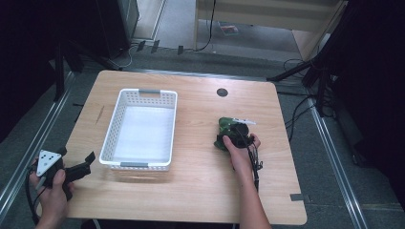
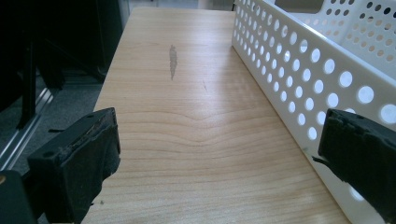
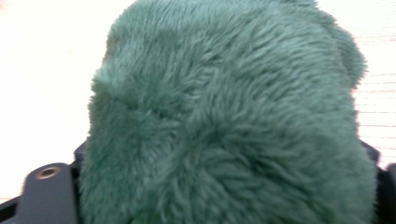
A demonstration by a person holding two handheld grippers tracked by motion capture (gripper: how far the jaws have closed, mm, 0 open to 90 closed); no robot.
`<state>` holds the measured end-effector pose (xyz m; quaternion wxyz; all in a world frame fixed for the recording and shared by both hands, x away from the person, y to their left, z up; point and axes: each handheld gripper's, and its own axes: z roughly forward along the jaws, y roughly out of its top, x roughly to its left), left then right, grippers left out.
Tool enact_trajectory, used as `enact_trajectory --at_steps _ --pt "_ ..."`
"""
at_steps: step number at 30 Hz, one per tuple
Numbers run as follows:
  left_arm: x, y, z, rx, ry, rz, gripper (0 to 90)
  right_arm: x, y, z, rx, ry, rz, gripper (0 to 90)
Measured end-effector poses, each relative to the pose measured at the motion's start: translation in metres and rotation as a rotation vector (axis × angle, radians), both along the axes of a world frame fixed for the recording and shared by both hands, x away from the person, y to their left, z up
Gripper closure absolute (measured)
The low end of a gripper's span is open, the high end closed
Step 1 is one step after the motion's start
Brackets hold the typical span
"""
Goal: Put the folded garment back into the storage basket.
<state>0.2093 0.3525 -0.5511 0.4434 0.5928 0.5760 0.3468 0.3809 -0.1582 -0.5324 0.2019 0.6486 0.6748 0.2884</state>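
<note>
Green plush toy at the right hand-held gripper, white basket well off to its left.

The plush toy (image 3: pixel 224 121) is thick green fleece, so I judge it light, soft and squashy, unlikely to slip or break; a hold across the middle of its body should sink in and stay. In the right gripper view it crowds right up between the jaws of the right hand-held gripper (image 1: pixel 237 137), whose black parts flank it on both sides, but whether they are pressing it or merely around it I cannot tell. The left hand-held gripper (image 2: pixel 219 163) hangs over the near counter (image 2: pixel 187 93) edge with jaws spread wide and nothing between them, the perforated white basket (image 2: pixel 299 79) just beside its right jaw.
</note>
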Motion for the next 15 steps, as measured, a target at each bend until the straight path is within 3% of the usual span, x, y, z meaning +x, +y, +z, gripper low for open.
enact_trajectory --at_steps 5,15 --pt "0.000 0.000 0.000 -0.001 0.003 0.000 0.0 -0.002 0.000 0.008 0.031 -0.036 -0.008 26.1" --pt "0.000 0.000 0.000 -0.003 0.003 0.003 0.0 -0.010 0.019 0.039 0.034 -0.122 0.009 26.8"
